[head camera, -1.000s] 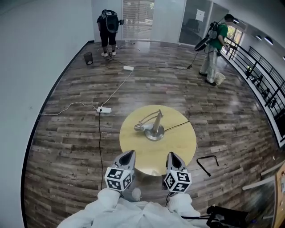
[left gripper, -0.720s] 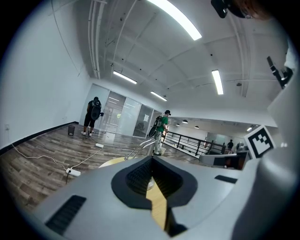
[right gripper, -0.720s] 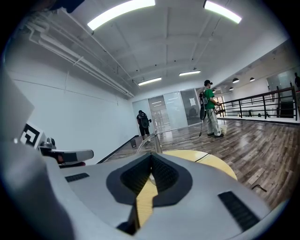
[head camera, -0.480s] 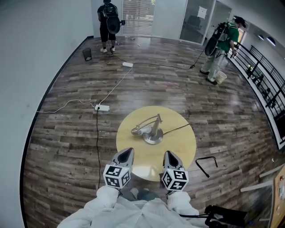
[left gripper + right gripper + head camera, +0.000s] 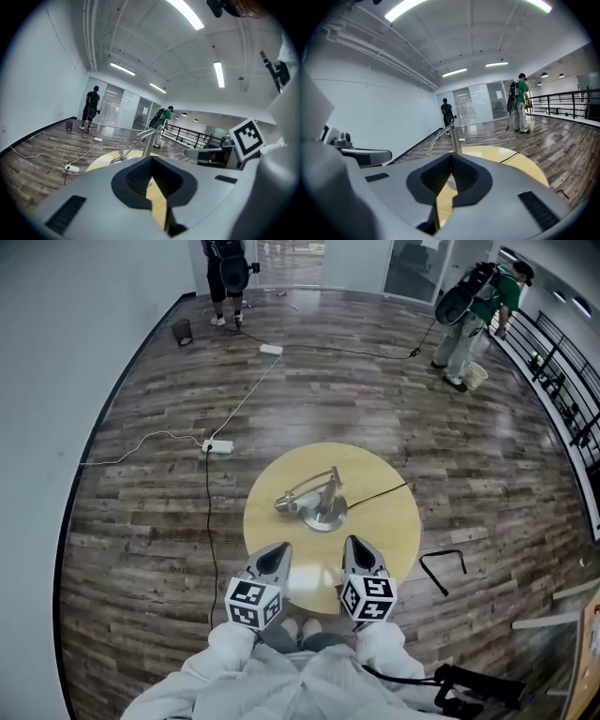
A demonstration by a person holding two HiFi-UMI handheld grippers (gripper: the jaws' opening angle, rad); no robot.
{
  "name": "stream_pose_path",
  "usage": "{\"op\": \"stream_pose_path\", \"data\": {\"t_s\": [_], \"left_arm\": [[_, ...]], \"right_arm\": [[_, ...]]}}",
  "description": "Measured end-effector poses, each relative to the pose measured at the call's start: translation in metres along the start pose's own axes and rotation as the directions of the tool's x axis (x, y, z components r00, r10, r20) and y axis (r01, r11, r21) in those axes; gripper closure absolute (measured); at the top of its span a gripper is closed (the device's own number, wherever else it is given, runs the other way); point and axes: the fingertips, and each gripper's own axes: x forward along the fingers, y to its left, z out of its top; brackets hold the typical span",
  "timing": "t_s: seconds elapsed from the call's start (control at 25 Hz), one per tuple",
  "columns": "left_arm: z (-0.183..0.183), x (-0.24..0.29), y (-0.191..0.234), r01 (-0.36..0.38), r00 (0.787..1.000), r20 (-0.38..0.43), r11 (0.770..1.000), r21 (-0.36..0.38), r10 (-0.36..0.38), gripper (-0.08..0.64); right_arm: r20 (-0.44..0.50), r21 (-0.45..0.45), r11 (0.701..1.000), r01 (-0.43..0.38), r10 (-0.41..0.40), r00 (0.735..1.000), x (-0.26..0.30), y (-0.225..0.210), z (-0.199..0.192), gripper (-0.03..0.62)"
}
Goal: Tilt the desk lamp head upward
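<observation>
Clock dirs: head view, table centre as the dial.

Wood-plank floor (image 5: pixel 141 521) fills most of the view, w/ a white wall (image 5: pixel 56 352) curving along 9 to 11 o'clock. Black railing (image 5: pixel 562 381) runs along the 2 o'clock side.

Round yellow table (image 5: pixel 394 521) sits mid-frame, just ahead of the person's white sleeves (image 5: pixel 281 681) at 6.

Two other people, well away. One in a green top (image 5: pixel 478 310) w/ a backpack stands at approx 1 o'clock by the railing. One in black (image 5: pixel 228 268) is at 11, near a small dark bin (image 5: pixel 182 331).

Left gripper (image 5: pixel 278 551) is at the table's 7 o'clock edge, marker cube behind it. Its jaws are fully together w/ nothing between them. Right gripper (image 5: pixel 354 546) is at approx 5 o'clock, its jaws likewise pressed together and empty. Both point toward 12, at the lamp, and are clear of it.

Desk lamp (image 5: pixel 325 512): round metal base about at table centre. The curved arm arcs up from the base, then drops toward 9. Lamp head (image 5: pixel 284 505) hangs low, close to the tabletop, aimed toward 9. Its black cord (image 5: pixel 380 493) runs off the table at 2.

On the floor there's a white power strip (image 5: pixel 218 446) at 10, w/ cables trailing off it. A bent black bar (image 5: pixel 442 568) lies at 4, just off the table.
</observation>
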Motion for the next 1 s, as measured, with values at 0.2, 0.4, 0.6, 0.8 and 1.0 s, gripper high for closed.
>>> {"op": "stream_pose_path", "data": {"t_s": [0.2, 0.4, 0.6, 0.8, 1.0], "left_arm": [[-0.001, 0.008, 0.000, 0.019, 1.000, -0.010, 1.000, 0.022, -0.018, 0.557], [-0.004, 0.019, 0.012, 0.067, 0.998, -0.003, 0.992, 0.107, -0.067, 0.556], [-0.022, 0.041, 0.055, 0.069, 0.996, -0.061, 0.981, 0.179, -0.058, 0.522], [-0.050, 0.080, 0.098, 0.120, 0.982, -0.168, 0.969, 0.215, -0.084, 0.377], [-0.074, 0.119, 0.115, 0.243, 0.952, -0.252, 0.933, 0.267, -0.176, 0.244]], "right_arm": [[-0.058, -0.051, 0.999, 0.016, -0.019, 0.998, 0.048, -0.019, -0.019, 0.578], [-0.150, -0.087, 0.996, -0.012, -0.001, 0.989, 0.097, -0.033, -0.046, 0.577], [-0.236, -0.147, 0.986, -0.081, 0.044, 0.971, 0.135, -0.031, -0.077, 0.509], [-0.312, -0.165, 0.978, -0.125, 0.069, 0.947, 0.166, -0.034, -0.103, 0.438], [-0.336, -0.167, 0.977, -0.134, 0.072, 0.939, 0.189, -0.041, -0.117, 0.389]]}}
